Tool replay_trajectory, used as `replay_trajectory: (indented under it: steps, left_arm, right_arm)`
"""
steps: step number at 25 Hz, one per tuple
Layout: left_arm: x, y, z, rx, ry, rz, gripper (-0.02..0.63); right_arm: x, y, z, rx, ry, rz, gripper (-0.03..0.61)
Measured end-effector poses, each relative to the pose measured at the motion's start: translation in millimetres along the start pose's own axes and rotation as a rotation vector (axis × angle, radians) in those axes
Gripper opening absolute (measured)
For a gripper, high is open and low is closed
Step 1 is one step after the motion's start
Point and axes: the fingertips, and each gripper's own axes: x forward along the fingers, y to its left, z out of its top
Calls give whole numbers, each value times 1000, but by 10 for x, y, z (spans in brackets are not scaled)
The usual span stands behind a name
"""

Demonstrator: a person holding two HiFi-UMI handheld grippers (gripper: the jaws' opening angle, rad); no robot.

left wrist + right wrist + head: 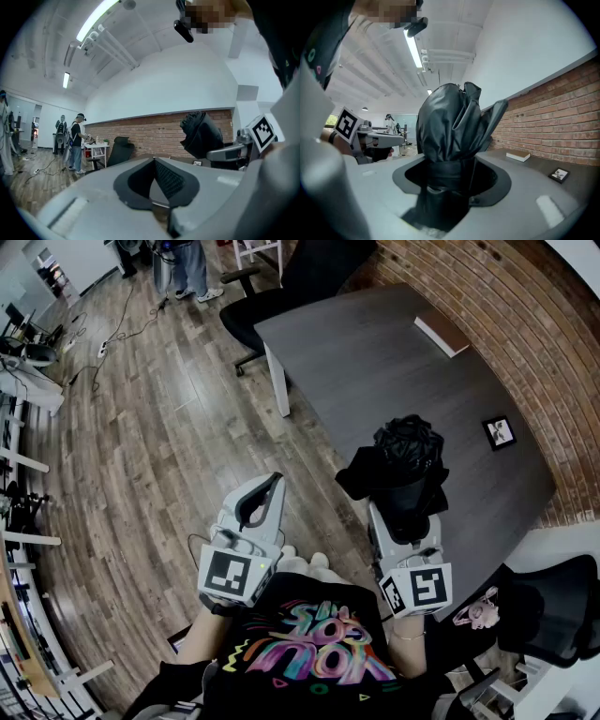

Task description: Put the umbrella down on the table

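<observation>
My right gripper (405, 514) is shut on a folded black umbrella (409, 457), gripping its lower part, with the bunched canopy sticking out past the jaws. It hangs in the air over the near edge of the dark grey table (375, 362). In the right gripper view the umbrella (450, 126) fills the gap between the jaws of the right gripper (447, 183). My left gripper (268, 487) is held over the wood floor left of the table, shut with nothing in it. In the left gripper view, beyond the left gripper (157, 174), the umbrella (201, 133) shows at the right.
A book (441, 332) lies at the table's far side and a small framed photo (499, 432) near the brick wall. A black office chair (281, 287) stands at the table's far end, another (553, 606) at lower right. People (75, 143) stand far off.
</observation>
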Motion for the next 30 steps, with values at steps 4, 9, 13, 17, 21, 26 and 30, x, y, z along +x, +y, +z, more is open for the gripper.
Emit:
replay_trajectory:
  steps: [4, 9, 13, 17, 21, 26, 30]
  left_arm:
    - [-10, -44, 18, -1, 0, -8, 0]
    - [-66, 16, 16, 3, 12, 31, 0]
    - [-120, -21, -21, -2, 9, 64, 0]
    - [-228, -20, -81, -34, 25, 108, 0]
    - [-210, 179, -160, -50, 21, 152, 0]
    - [-44, 757, -187, -65, 19, 160, 0]
    - [235, 1322, -144, -66, 18, 142, 0]
  right_arm:
    - [-20, 39, -22, -21, 19, 8, 242]
    - [-21, 132, -34, -36, 22, 41, 244]
    - [-24, 80, -60, -30, 17, 67, 245]
    - [6, 47, -116, 11, 21, 90, 247]
    - [236, 79, -207, 34, 30, 124, 247]
    - [841, 257, -147, 20, 42, 140, 247]
    - [1433, 383, -68, 19, 47, 128, 249]
